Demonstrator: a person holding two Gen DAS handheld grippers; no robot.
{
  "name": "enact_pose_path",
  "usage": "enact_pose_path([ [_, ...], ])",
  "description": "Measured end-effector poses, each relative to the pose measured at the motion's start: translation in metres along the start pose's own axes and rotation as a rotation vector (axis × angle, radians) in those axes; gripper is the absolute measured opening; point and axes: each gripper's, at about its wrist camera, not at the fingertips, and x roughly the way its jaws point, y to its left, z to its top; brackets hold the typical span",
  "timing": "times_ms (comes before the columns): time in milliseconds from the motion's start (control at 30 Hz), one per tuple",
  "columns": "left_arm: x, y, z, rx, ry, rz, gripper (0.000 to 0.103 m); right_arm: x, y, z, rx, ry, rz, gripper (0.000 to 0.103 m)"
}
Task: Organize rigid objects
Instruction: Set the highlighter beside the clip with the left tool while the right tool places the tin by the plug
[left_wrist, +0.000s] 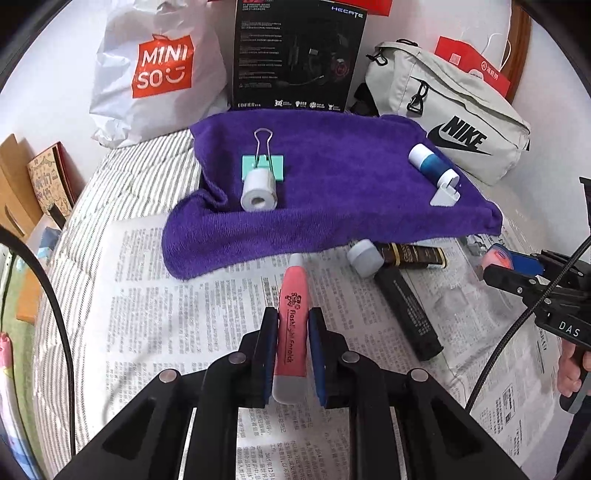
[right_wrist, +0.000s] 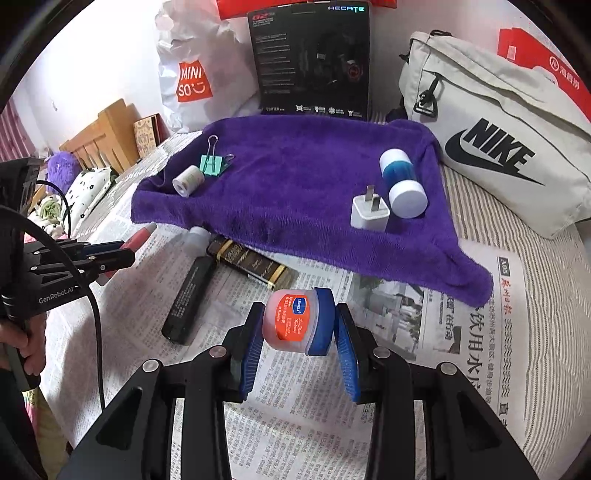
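My left gripper (left_wrist: 292, 322) is shut on a pink flashlight earpick (left_wrist: 291, 332) and holds it above the newspaper (left_wrist: 184, 280), short of the purple towel (left_wrist: 332, 206). My right gripper (right_wrist: 297, 316) is shut on a small orange jar with a blue lid (right_wrist: 297, 320), also above the newspaper. On the towel lie a white thread spool (left_wrist: 258, 190), a green binder clip (left_wrist: 263, 162), a blue-and-white bottle (right_wrist: 400, 181) and a white plug adapter (right_wrist: 369, 212).
On the newspaper by the towel's front edge lie a black tube (right_wrist: 188, 299), a dark gold-trimmed box (right_wrist: 251, 264) and a small white-capped bottle (left_wrist: 364, 256). Behind the towel stand a Miniso bag (left_wrist: 159, 70), a black headset box (left_wrist: 295, 55) and a Nike bag (left_wrist: 450, 122).
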Motion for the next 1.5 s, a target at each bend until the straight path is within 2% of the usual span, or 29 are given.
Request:
enact_pose_path([
  [433, -0.015, 0.0, 0.04, 0.001, -0.035, -0.021, 0.017, -0.008, -0.01, 0.044, 0.011, -0.034, 0.025, 0.037],
  [867, 0.009, -0.003, 0.084, 0.004, -0.025, -0.044, 0.017, 0.023, -0.037, 0.109, 0.021, -0.051, 0.008, 0.037],
  [1000, 0.022, 0.0, 0.09, 0.002, -0.012, -0.04, 0.017, 0.047, -0.047, 0.122, 0.026, -0.026, -0.011, 0.037],
  [1200, 0.036, 0.004, 0.095, -0.003, 0.003, -0.043, 0.017, 0.089, -0.057, 0.127, 0.024, 0.064, -0.011, 0.037],
  [1500, 0.047, 0.005, 0.098, 0.003, 0.024, -0.045, 0.017, 0.115, -0.055, 0.124, -0.01, 0.125, -0.018, 0.037],
])
